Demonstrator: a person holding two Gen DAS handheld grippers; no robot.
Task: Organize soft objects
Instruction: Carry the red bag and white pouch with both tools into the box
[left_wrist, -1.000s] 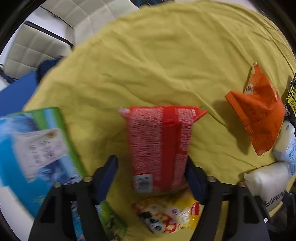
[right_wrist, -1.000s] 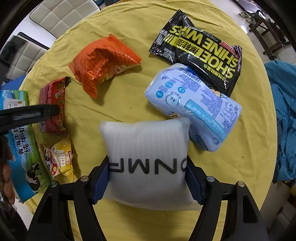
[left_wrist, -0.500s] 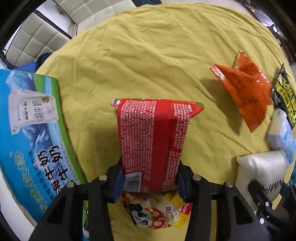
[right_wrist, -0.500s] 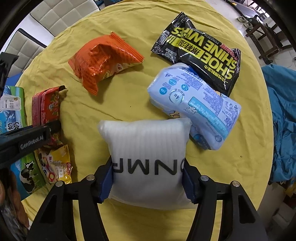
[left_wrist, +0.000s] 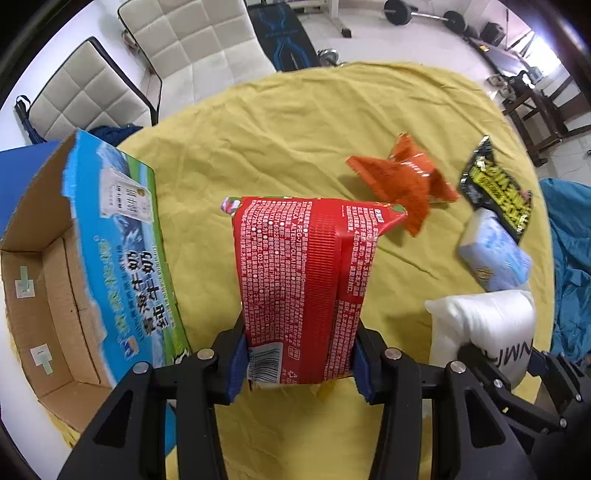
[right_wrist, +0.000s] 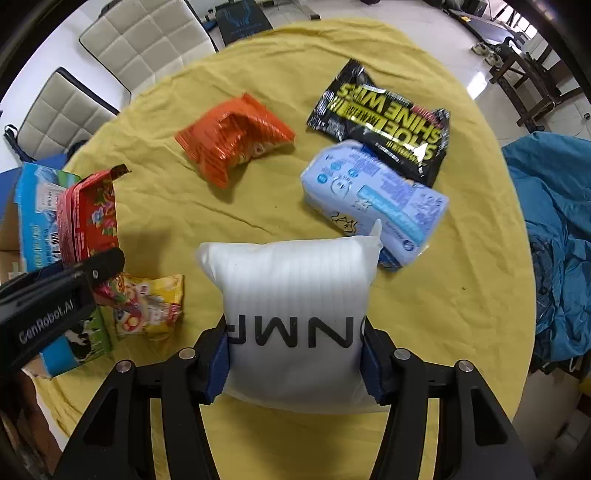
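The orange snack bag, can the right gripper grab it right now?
Probably not yet. The right gripper is already shut on the white pillow pack, so its jaws are full. The orange snack bag lies in the open on the yellow cloth, with nothing on top of it.

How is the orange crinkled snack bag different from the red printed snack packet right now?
The orange crinkled snack bag lies free on the yellow cloth; the red printed snack packet is clamped in the left gripper. The orange one is crumpled, the red one flatter and longer. Both are sealed foil packs.
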